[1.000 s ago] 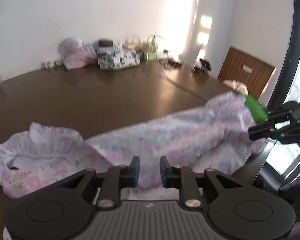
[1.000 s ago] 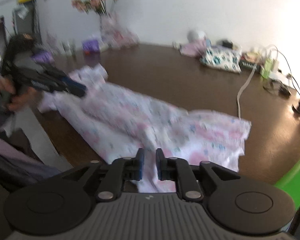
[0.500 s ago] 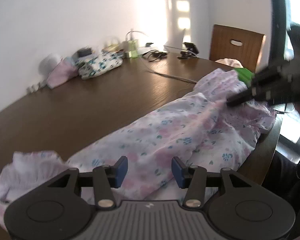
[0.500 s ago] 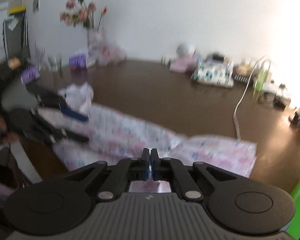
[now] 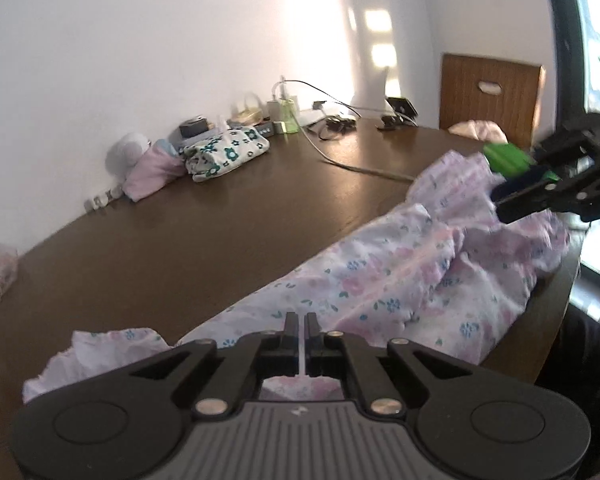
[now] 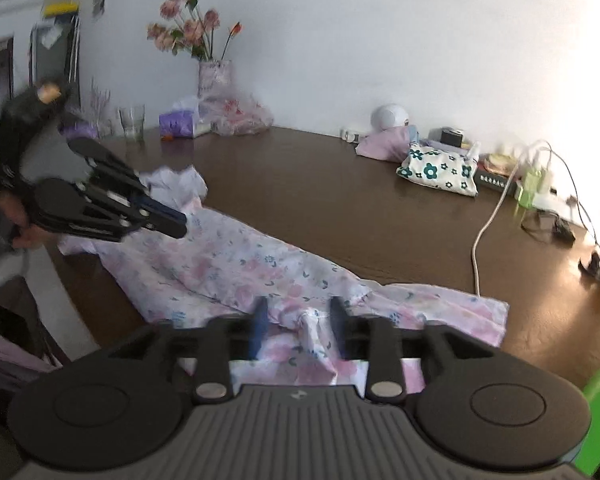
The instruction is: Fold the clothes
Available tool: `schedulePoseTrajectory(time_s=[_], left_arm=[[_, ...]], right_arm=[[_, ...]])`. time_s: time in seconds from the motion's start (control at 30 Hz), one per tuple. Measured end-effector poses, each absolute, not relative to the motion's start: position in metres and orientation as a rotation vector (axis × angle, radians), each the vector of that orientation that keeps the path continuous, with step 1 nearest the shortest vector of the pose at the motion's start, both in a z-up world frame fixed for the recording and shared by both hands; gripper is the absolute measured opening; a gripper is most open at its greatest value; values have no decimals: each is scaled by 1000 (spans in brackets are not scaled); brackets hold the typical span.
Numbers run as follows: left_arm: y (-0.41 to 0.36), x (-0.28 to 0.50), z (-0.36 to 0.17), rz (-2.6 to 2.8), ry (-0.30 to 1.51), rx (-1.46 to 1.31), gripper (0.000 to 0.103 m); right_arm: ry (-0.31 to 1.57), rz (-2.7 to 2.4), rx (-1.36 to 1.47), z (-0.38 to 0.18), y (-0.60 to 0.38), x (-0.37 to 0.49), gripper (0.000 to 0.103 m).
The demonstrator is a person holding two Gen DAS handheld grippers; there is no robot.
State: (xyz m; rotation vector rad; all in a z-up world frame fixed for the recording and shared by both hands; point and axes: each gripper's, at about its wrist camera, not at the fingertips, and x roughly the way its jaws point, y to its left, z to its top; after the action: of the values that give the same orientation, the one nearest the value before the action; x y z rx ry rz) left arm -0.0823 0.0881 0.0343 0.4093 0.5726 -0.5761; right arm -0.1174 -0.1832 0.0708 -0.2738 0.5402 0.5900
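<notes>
A white garment with pink and blue flowers [image 5: 400, 276] lies stretched along the near edge of the brown table [image 5: 220, 220]. My left gripper [image 5: 301, 318] is at its left end; its jaws are closing and pinch a thin fold of the cloth. In the right wrist view the same gripper [image 6: 172, 224] points down at the garment [image 6: 220, 260]. My right gripper [image 6: 298, 308] is at the other end, its jaws opening. A bunched ridge of cloth stands loose between them. In the left wrist view it [image 5: 500, 204] hovers over the far end.
A folded flowered cloth [image 6: 436, 168] and a pink bundle [image 6: 384, 144] lie by the wall. A white cable [image 6: 484, 232] runs across the table. A vase of flowers [image 6: 214, 76] and a glass [image 6: 132, 120] stand at the back left. A wooden chair [image 5: 488, 92] stands behind.
My left jaws spread wide, then came together on the cloth edge. My right jaws shut, then spread apart, leaving a pinched ridge of cloth. Both hands shifted a little along the garment.
</notes>
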Motion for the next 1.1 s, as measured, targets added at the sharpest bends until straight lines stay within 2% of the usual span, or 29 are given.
schedulePoseTrajectory(time_s=[0.03, 0.07, 0.1, 0.23, 0.27, 0.37, 0.4, 0.43, 0.47, 0.7, 0.87, 0.97, 1.03, 1.1], left_arm=[[87, -82, 32, -587, 583, 412, 16], [85, -82, 30, -600, 591, 415, 19], [82, -82, 27, -608, 591, 423, 26], [66, -84, 19, -642, 573, 462, 45], [63, -84, 17, -640, 569, 476, 46], [57, -85, 11, -628, 553, 518, 46], [59, -85, 10, -613, 548, 527, 34], [62, -84, 10, -597, 546, 533, 9], [66, -83, 11, -586, 545, 525, 2], [108, -97, 40, -555, 513, 440, 1], [128, -109, 42, -540, 561, 418, 1], [125, -114, 32, -571, 623, 448, 12], [123, -117, 29, -595, 640, 442, 28], [127, -118, 32, -599, 601, 369, 36]], right_arm=[[559, 586, -298, 65, -178, -112, 33], [579, 583, -317, 60, -173, -106, 27], [599, 580, -337, 55, -169, -101, 7], [580, 558, -268, 68, -170, -95, 4], [557, 560, -255, 76, -171, -98, 4], [520, 573, -224, 94, -180, -108, 4], [523, 585, -217, 96, -182, -112, 4], [529, 597, -210, 97, -184, -116, 4], [538, 606, -209, 97, -186, -119, 4], [594, 658, -218, 84, -187, -131, 4], [678, 681, -275, 66, -181, -132, 4], [728, 640, -326, 54, -179, -130, 3], [738, 613, -314, 54, -185, -130, 4], [719, 585, -288, 62, -192, -132, 8]])
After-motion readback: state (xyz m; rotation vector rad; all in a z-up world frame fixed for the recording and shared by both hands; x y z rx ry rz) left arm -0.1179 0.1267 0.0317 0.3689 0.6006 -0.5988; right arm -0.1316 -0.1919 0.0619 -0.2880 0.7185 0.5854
